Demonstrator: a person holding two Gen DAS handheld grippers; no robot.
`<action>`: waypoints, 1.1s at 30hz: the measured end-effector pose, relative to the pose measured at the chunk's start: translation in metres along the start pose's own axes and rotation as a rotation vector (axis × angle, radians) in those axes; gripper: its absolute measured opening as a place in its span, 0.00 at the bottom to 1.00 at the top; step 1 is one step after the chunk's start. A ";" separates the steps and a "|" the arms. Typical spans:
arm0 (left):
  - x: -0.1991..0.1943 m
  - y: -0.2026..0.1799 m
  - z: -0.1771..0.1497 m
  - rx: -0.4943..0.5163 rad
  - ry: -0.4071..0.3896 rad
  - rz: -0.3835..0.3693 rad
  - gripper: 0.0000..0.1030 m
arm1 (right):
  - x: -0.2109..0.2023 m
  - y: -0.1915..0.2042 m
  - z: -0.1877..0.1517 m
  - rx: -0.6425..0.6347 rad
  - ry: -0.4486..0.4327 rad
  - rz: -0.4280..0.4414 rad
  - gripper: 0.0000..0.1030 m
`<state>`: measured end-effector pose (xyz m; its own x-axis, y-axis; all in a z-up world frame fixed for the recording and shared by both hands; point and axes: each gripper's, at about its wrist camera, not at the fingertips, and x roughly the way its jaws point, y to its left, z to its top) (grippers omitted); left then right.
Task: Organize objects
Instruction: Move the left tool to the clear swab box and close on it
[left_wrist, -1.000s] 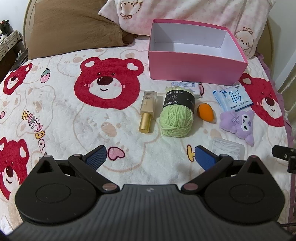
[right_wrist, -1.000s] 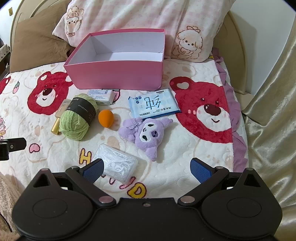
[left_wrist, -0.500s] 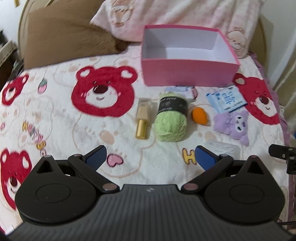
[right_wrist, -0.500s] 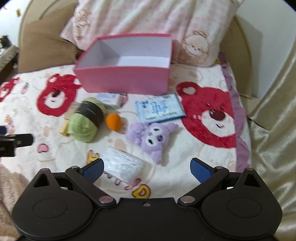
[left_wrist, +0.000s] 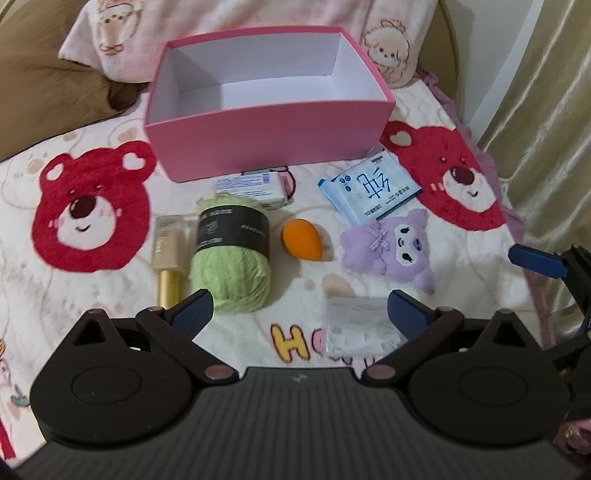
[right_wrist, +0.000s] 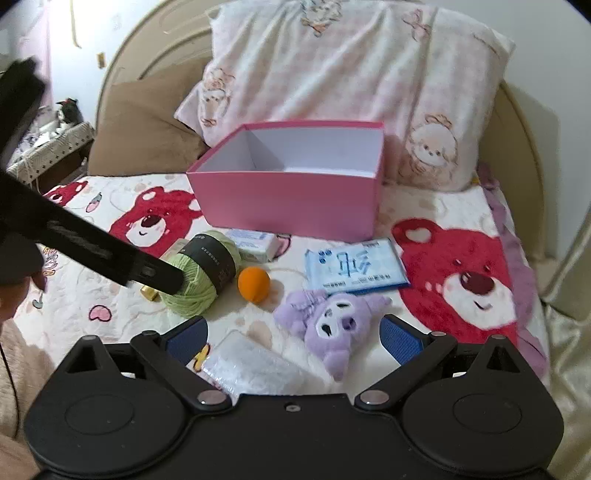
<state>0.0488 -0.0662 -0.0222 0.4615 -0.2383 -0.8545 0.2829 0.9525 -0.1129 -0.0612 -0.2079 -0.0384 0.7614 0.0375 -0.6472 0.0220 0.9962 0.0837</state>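
Observation:
An empty pink box (left_wrist: 266, 136) (right_wrist: 291, 199) stands on the bear-print bedspread. In front of it lie a green yarn ball (left_wrist: 231, 254) (right_wrist: 201, 275), a gold tube (left_wrist: 168, 258), an orange sponge egg (left_wrist: 301, 240) (right_wrist: 253, 284), a white packet (left_wrist: 255, 186) (right_wrist: 255, 243), a blue tissue pack (left_wrist: 369, 188) (right_wrist: 354, 269), a purple plush (left_wrist: 391, 247) (right_wrist: 328, 321) and a clear bag (left_wrist: 360, 328) (right_wrist: 251, 365). My left gripper (left_wrist: 299, 310) is open, low over the bedspread between yarn and bag. My right gripper (right_wrist: 293, 336) is open, the plush and bag between its fingers.
A brown pillow (right_wrist: 144, 129) and a pink patterned pillow (right_wrist: 343, 77) lean on the headboard behind the box. A beige curtain (left_wrist: 546, 122) hangs at the bed's right edge. The left gripper's body (right_wrist: 92, 251) crosses the right wrist view at left.
Both grippers have moved forward and closer to the objects, the left one also to the right. The left gripper now reaches into the right wrist view beside the yarn.

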 end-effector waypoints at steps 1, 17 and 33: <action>0.008 -0.004 -0.001 0.017 -0.005 0.006 0.99 | 0.006 0.000 -0.004 -0.009 -0.003 0.007 0.98; 0.060 -0.020 -0.029 0.067 -0.007 -0.021 1.00 | 0.067 0.007 -0.058 0.017 0.163 0.164 0.97; 0.097 -0.003 -0.045 -0.073 0.073 -0.143 0.84 | 0.080 0.002 -0.062 0.114 0.182 0.066 0.69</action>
<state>0.0551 -0.0832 -0.1272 0.3581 -0.3606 -0.8613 0.2779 0.9218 -0.2704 -0.0408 -0.1980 -0.1371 0.6343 0.1259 -0.7628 0.0575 0.9762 0.2089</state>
